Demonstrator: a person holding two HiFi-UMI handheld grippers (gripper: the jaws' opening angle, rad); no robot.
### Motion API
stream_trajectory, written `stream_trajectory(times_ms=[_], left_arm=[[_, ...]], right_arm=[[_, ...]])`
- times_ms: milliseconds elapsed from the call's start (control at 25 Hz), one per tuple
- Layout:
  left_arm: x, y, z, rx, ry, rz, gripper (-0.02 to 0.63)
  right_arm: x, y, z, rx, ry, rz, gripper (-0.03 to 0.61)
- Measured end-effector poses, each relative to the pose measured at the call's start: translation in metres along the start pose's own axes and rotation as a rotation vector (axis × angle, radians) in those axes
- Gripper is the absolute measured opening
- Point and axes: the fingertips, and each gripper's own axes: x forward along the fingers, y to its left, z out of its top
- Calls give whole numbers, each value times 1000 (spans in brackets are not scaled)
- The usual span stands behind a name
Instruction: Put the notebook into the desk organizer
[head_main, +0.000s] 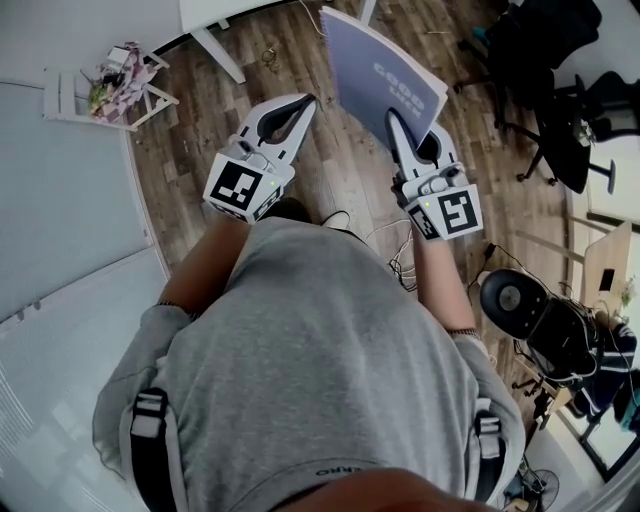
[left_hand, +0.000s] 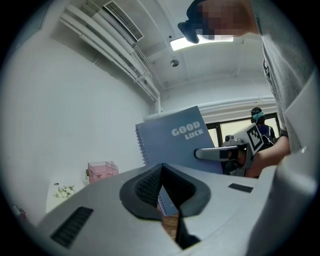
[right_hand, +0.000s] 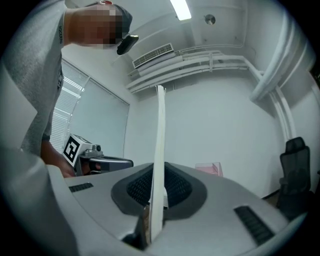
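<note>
Notebook (head_main: 385, 85) first — spiral-bound, blue-grey, held up in the air, the edge opposite its spiral clenched between the jaws of the right gripper (head_main: 398, 125). I judge it light and fairly stiff, though a smooth cover pinched at one edge may pivot; a hold nearer the spine would steady it. Left gripper (head_main: 302, 103) sits just left of the notebook, jaws pressed together on nothing. Pink clear box (left_hand: 102, 170) shows beyond the notebook's spiral side — possibly the organizer.
</note>
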Motion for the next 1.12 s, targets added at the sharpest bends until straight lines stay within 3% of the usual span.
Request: stream_trajectory(times_ms=[400, 1120], left_arm=[[40, 31, -12, -9, -3, 6, 20], [158, 228, -19, -20, -21, -14, 20]], right_arm=[[43, -37, -9, 14, 12, 32, 38], [239, -141, -11, 9, 25, 23, 38]])
